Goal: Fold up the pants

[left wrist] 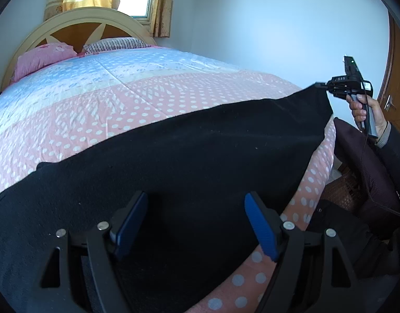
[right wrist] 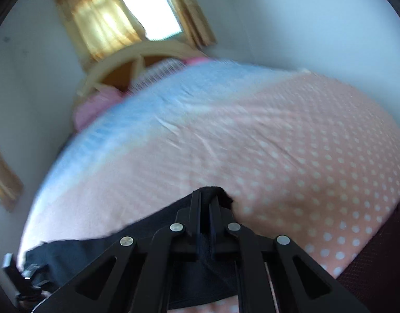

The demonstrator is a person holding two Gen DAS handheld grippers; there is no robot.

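The black fleece-like pants [left wrist: 189, 156] lay spread across the near part of the bed, on its pink quilt with white dots [left wrist: 147, 96], one end lifted off the cloth at the right edge. The right hand-held gripper [right wrist: 206, 203] was closed tight on that raised corner, a tuft of dark fabric poking out between its fingers, and the person's hand [left wrist: 363, 109] gripped its handle out past the side of the bed. The left hand-held gripper [left wrist: 196, 224] stood wide, its two blue pads [left wrist: 260, 229] apart over the cloth, holding nothing. I judged this to be an early step: one end taken up, the other not yet gripped. The next move seemed to call for the left one to close on the cloth beneath it, so both ends could be carried over together and the edges matched. I counted one pair of pants, two grippers, and two pillows at the headboard, a pink one [left wrist: 43, 57] and a striped one [left wrist: 116, 44]. The right wrist view was blurred, so finer detail there escaped me.
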